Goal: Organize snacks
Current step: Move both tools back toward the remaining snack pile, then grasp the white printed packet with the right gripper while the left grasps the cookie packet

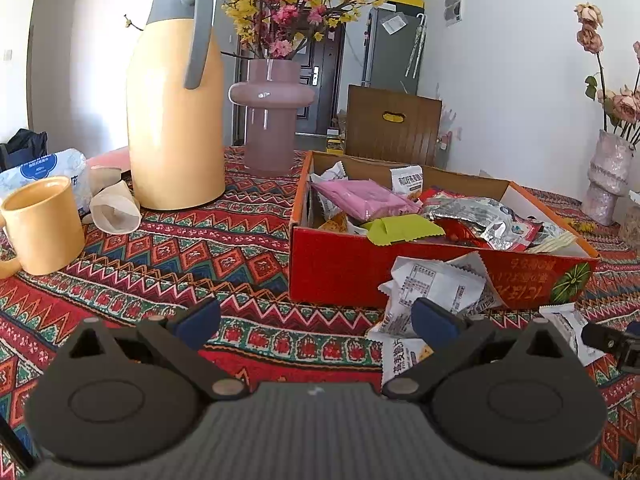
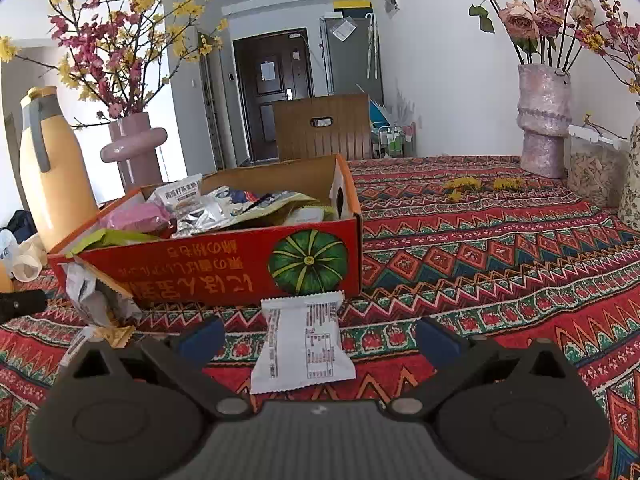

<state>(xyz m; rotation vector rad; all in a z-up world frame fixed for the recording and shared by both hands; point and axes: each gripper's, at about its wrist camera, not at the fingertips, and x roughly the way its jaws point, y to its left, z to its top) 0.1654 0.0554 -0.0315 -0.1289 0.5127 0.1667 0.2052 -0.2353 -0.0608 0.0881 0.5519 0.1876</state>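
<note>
A red cardboard box (image 1: 336,268) printed with a green pumpkin holds several snack packets; it also shows in the right wrist view (image 2: 224,264). White snack packets (image 1: 436,292) lie crumpled on the cloth against its front wall. My left gripper (image 1: 316,322) is open and empty, low over the cloth, with its right finger beside those packets. My right gripper (image 2: 318,338) is open, and a flat white snack packet (image 2: 304,346) lies on the cloth between its fingers, untouched. The crumpled packets also show at the left of the right wrist view (image 2: 92,292).
A yellow thermos jug (image 1: 176,112), a yellow mug (image 1: 42,224), paper cups (image 1: 114,208) and a pink vase with flowers (image 1: 272,116) stand left of the box. A pale vase of roses (image 2: 544,120) and a clear container (image 2: 592,168) stand at the far right. A patterned cloth (image 2: 500,248) covers the table.
</note>
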